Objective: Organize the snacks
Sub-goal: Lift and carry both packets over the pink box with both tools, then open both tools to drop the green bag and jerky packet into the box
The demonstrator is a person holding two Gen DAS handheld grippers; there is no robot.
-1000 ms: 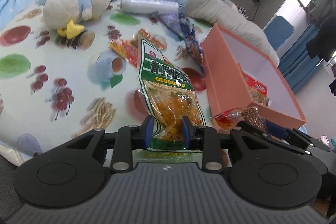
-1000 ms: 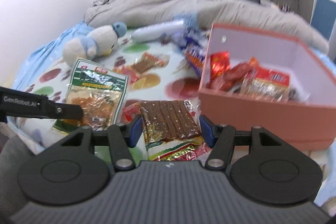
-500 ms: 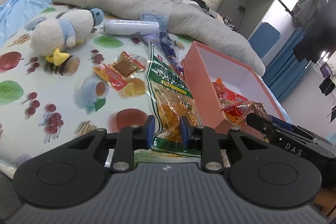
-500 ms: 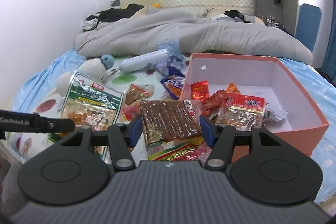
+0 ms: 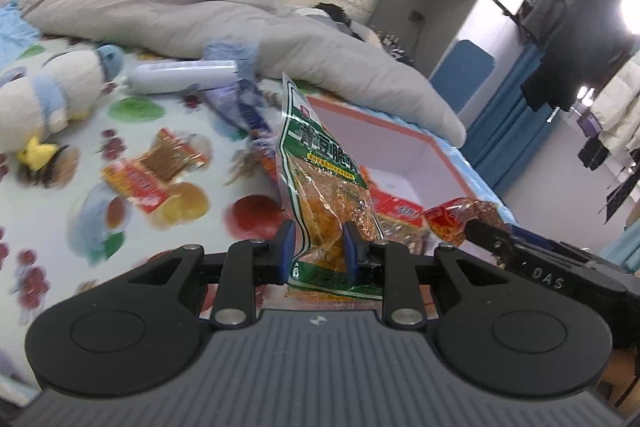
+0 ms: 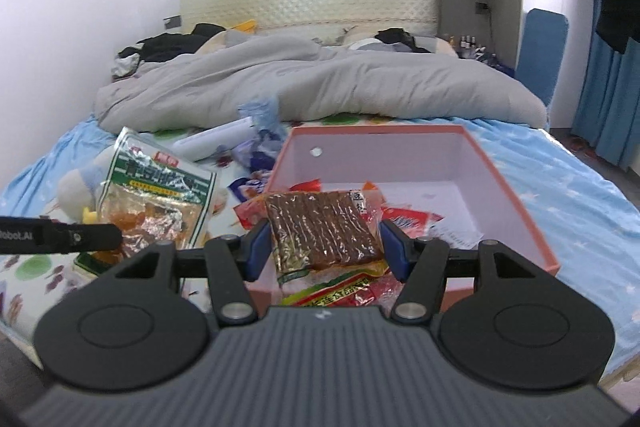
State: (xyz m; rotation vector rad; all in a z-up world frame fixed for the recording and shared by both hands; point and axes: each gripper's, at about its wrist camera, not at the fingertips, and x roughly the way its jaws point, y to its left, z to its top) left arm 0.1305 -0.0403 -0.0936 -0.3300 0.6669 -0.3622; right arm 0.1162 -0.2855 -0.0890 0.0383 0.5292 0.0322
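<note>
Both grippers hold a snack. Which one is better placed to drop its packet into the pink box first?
Right, probably. The right gripper holds the brown snack packet over the pink box; the left gripper's green packet hangs beside it.

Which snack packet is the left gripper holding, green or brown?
The green-labelled clear packet of orange snacks, pinched in the left gripper. The brown-strip packet with red edge sits in the right gripper.

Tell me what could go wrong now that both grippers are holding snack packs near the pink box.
The left gripper pinches only the bottom edge of the green pack, which stands tall above it; it could flop or slip out. The right gripper holds the brown pack across its width, and the grip could crush it. Both grippers sit close beside the pink box, so they might collide when dropping.
</note>
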